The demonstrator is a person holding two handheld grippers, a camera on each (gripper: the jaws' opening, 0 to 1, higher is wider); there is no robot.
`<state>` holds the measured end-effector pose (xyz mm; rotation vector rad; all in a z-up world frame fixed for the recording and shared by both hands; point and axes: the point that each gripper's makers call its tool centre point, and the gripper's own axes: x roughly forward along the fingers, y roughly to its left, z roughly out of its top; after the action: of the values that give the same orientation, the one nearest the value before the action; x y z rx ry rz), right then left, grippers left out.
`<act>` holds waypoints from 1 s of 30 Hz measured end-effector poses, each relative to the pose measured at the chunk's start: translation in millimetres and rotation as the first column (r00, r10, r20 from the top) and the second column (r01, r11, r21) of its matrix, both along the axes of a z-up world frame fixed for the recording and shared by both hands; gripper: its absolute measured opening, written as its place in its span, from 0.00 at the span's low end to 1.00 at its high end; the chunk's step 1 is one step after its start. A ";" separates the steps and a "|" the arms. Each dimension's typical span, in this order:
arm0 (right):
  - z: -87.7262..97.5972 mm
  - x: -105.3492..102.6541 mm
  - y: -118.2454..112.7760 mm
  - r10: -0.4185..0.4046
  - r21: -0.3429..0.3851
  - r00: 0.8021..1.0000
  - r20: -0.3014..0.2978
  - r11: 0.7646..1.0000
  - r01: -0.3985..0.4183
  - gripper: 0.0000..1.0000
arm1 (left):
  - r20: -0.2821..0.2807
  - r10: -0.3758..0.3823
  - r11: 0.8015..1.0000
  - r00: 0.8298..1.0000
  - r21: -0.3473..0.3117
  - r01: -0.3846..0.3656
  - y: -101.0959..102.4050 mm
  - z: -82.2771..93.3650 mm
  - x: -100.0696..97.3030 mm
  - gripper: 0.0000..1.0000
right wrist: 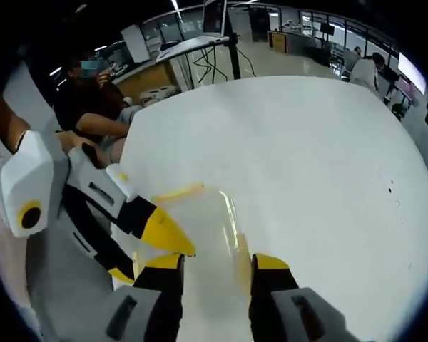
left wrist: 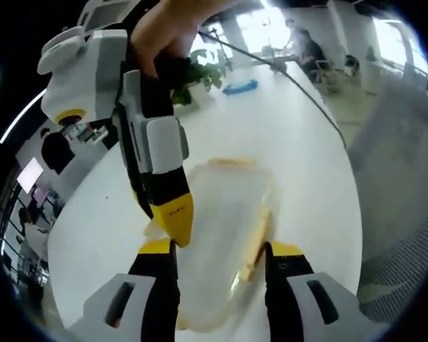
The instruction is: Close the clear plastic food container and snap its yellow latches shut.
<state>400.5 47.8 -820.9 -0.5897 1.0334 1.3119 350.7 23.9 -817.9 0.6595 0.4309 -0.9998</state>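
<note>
Looks like the lid's already down on the clear container [left wrist: 225,235] sitting on the white worktop [left wrist: 285,142], both tongs, left [left wrist: 219,251] and right [right wrist: 215,260], gaping open over it, yellow latches [left wrist: 257,242] probably still unsnapped.

Container [left wrist: 225,235] on table [left wrist: 299,164], btwn left gripper [left wrist: 221,267] fingers; plant [left wrist: 200,75] behind.

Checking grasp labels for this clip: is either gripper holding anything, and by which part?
It cannot be told for certain. Both grippers, left and right, have open jaws straddling the clear container near its yellow latches; no clamped hold shows.
</note>
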 end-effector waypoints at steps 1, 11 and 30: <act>-0.2 -0.4 0.4 0.001 -0.003 1.000 0.003 1.000 -0.001 0.34 | -0.002 0.000 1.000 1.000 -0.002 0.000 -0.6 -1.1 0.7 0.43; -5.6 1.0 -4.4 0.023 -0.035 1.000 -0.019 0.999 -0.023 0.33 | 0.019 0.021 1.000 1.000 0.010 -0.021 0.4 -1.9 4.5 0.40; 1.4 1.1 -4.9 -0.021 0.045 1.000 0.005 0.999 0.020 0.36 | 0.053 -0.011 1.000 0.999 0.030 0.010 -4.1 -1.4 -3.2 0.46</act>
<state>401.6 42.9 -819.4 -0.5470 1.0009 1.3117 347.5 19.8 -819.3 0.7143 0.3964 -0.9850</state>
